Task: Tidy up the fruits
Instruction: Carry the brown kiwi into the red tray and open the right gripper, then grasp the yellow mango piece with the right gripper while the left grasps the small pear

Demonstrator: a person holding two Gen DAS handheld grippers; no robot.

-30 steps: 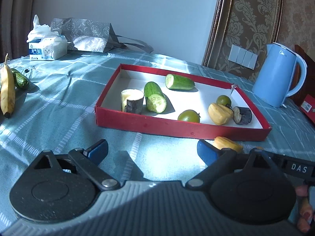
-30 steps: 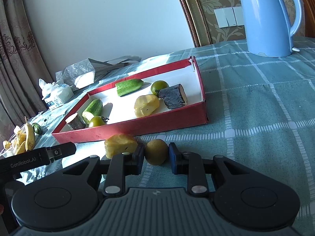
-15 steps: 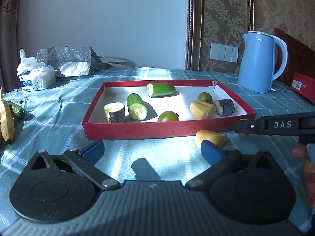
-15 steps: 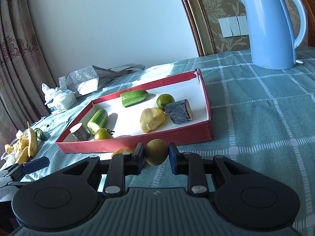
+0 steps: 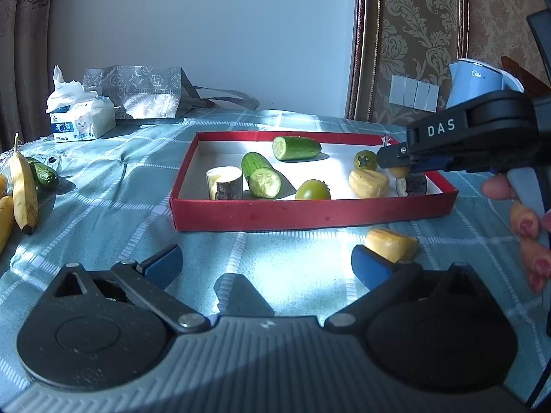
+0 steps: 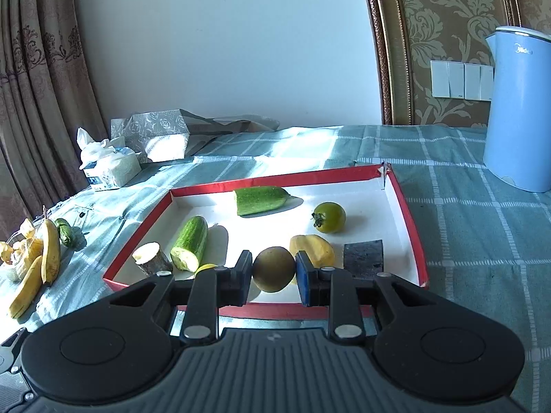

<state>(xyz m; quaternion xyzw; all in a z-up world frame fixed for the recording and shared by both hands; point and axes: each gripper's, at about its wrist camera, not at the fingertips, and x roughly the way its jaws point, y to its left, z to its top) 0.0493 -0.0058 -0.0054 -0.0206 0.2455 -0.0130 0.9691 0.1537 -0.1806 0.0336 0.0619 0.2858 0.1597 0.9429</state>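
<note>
Readable marks: one gripper label, one kettle brand, one tissue-pack print

White capitals "DAS" stand on the black arm of the right hand-held gripper point(image 5: 401, 169), seen from the left wrist view. The blue kettle point(image 6: 520, 110) carries the brand "Midea" in small dark letters near its top rim. The tissue pack point(image 5: 81, 122) on the table has a blue panel with white Chinese characters beside a cat picture, too small to read surely.

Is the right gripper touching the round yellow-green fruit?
Touching. In the right wrist view both pads of the right gripper press against the sides of the round yellow-green fruit, held above the red tray.
</note>
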